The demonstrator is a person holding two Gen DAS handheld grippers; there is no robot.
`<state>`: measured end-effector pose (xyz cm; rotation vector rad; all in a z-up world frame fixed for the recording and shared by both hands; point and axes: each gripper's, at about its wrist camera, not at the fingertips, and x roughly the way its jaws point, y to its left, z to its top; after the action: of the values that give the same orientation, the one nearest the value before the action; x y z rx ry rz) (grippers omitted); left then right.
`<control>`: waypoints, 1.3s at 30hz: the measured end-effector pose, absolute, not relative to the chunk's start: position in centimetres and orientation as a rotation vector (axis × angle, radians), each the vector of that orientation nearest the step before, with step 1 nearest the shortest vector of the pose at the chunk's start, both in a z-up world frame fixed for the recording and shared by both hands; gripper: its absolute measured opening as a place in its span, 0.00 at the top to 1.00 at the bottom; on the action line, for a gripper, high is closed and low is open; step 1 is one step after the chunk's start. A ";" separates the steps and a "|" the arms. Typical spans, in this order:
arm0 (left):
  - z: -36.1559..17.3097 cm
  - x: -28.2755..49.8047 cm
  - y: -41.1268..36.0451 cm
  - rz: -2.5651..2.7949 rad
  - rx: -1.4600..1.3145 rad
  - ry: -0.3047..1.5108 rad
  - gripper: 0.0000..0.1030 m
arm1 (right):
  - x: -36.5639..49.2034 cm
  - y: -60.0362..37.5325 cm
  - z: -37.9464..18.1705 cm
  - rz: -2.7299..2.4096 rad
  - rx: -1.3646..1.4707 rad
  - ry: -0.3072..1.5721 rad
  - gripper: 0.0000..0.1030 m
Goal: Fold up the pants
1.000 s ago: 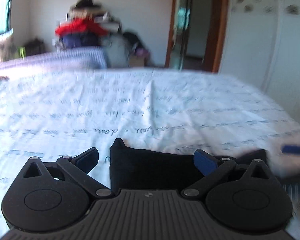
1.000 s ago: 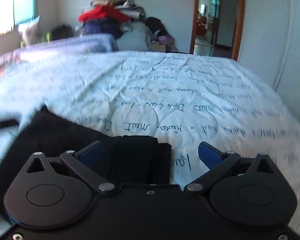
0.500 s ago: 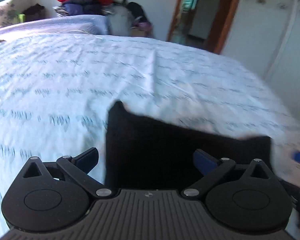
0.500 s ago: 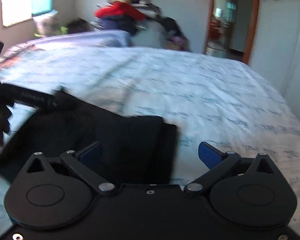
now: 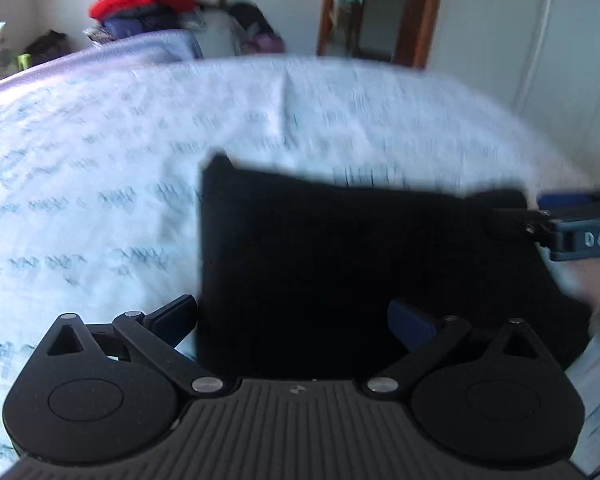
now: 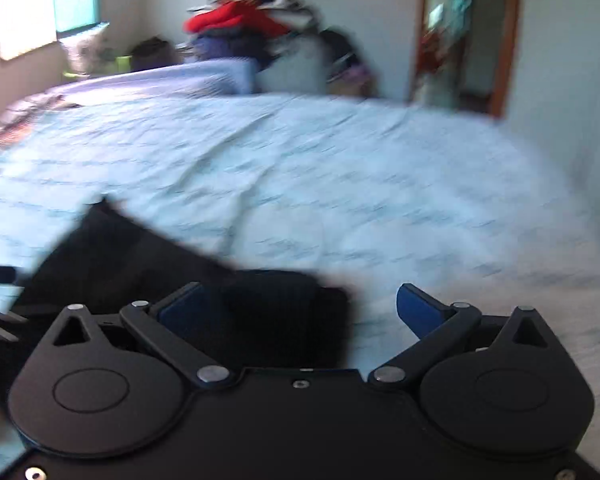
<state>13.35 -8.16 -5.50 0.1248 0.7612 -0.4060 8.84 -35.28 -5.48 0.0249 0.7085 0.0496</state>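
Black pants (image 5: 340, 256) lie folded in a flat rectangle on the pale blue bedspread (image 5: 100, 152). My left gripper (image 5: 292, 320) is open, its fingers spread over the near left part of the pants without holding them. My right gripper (image 6: 300, 312) is open over the right end of the pants (image 6: 268, 312), where a ribbed folded edge shows. The right gripper also shows in the left wrist view (image 5: 572, 224), at the pants' far right corner. Both views are blurred.
The bedspread (image 6: 340, 184) with printed writing spreads wide beyond the pants. A pile of clothes (image 5: 140, 4) stands behind the bed by the back wall. A doorway (image 5: 364, 8) and a white wardrobe (image 5: 520, 40) are on the right.
Both grippers have lifted and pulled back over the pants, staying open. More of the folded pants shows in the left wrist view. The views have tilted and blurred.
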 end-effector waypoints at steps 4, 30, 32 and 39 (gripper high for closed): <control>-5.4 12.2 -6.1 -0.393 0.072 0.746 0.01 | 9.3 -37.9 -7.5 0.066 0.173 0.759 0.00; -3.8 6.7 -3.2 -0.306 0.016 0.703 0.01 | -0.4 -34.5 -6.9 -0.043 0.153 0.678 0.00; -3.3 6.7 -3.4 -0.315 0.002 0.691 0.01 | -0.4 -33.9 -6.8 -0.024 0.160 0.670 0.00; -5.9 6.9 -4.7 -0.323 0.023 0.723 0.01 | 0.4 -32.7 -8.4 -0.026 0.150 0.713 0.00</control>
<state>6.94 -4.73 -5.93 0.0228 0.7232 -0.3225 0.37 -32.73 -8.45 0.1502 0.7129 -0.0257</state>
